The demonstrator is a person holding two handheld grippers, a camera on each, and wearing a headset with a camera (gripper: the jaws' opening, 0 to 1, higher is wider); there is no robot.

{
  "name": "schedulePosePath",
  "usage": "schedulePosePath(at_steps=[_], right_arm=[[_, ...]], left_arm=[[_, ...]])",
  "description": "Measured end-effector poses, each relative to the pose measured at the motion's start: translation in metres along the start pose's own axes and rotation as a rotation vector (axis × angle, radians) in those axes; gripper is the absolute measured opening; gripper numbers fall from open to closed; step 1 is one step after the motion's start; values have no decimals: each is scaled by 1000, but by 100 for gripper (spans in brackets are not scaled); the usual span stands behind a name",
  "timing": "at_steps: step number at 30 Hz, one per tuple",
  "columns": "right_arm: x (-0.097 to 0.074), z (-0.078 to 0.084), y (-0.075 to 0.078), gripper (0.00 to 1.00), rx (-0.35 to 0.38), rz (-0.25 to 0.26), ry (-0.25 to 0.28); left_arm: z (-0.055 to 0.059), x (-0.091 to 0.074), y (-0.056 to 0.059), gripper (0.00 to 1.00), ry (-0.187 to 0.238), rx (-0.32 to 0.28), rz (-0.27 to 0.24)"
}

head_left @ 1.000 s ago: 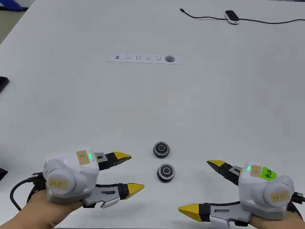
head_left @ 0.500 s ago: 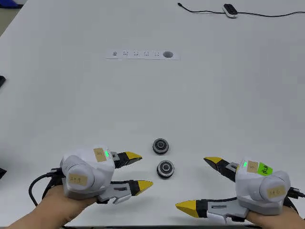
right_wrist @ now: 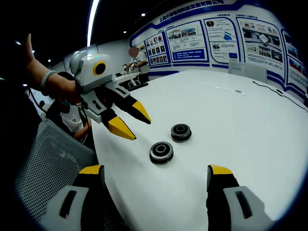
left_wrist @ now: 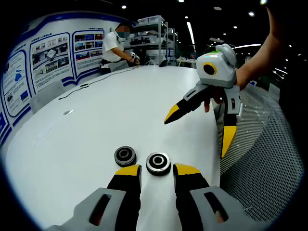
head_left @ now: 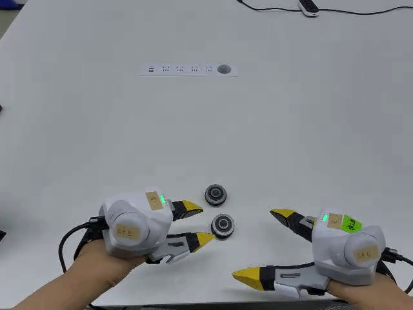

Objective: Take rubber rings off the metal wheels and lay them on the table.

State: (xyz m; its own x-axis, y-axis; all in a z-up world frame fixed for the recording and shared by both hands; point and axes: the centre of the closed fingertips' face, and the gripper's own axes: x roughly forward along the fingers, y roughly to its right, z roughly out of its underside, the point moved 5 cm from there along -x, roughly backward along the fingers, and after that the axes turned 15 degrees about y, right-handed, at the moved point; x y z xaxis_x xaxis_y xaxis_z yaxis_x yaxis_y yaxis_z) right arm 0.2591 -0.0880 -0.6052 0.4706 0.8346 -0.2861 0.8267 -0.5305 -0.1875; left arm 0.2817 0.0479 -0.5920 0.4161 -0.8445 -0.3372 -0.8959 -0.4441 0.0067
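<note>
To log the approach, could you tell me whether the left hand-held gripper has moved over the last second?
Yes. The left hand-held gripper has closed in rightward on the nearer metal wheel, its tips now almost beside it.

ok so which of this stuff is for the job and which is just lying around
For the job: near wheel, far wheel, left gripper, right gripper, table.
Lying about: power strip, black cable, small remote.

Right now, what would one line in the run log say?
left tool: open, near wheel just ahead of its tips | right tool: open wide, clear of both wheels | far wheel: untouched | stage: nothing gripped
</note>
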Motion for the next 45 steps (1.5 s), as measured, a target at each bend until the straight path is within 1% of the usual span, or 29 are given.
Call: schedulePosePath(at_steps=[3,7,11,15,20,23,29,40,45], right_arm=[[1,1,-1,88,7,0,1],[3,1,-2,88,14,-1,4],[3,2,-1,88,18,0,5],[4,2,-1,88,19,0,7],[4,2,1,88,21,2,10],[4,3,2,88,23,3,9],[4,3,2,88,28,5,10],[3,6,2,87,41,10,14],[3,7,2,87,45,10,14]], left_arm=[[2,5,1,28,-16,11,9],[3,12,1,24,-40,24,21],[3,18,-1,23,-52,28,27],[3,26,2,21,-67,41,38],[6,31,2,20,-93,51,48],[8,32,0,19,-96,47,49],[8,36,1,18,-105,53,60],[12,43,2,15,-137,72,87],[13,44,2,15,-141,76,90]])
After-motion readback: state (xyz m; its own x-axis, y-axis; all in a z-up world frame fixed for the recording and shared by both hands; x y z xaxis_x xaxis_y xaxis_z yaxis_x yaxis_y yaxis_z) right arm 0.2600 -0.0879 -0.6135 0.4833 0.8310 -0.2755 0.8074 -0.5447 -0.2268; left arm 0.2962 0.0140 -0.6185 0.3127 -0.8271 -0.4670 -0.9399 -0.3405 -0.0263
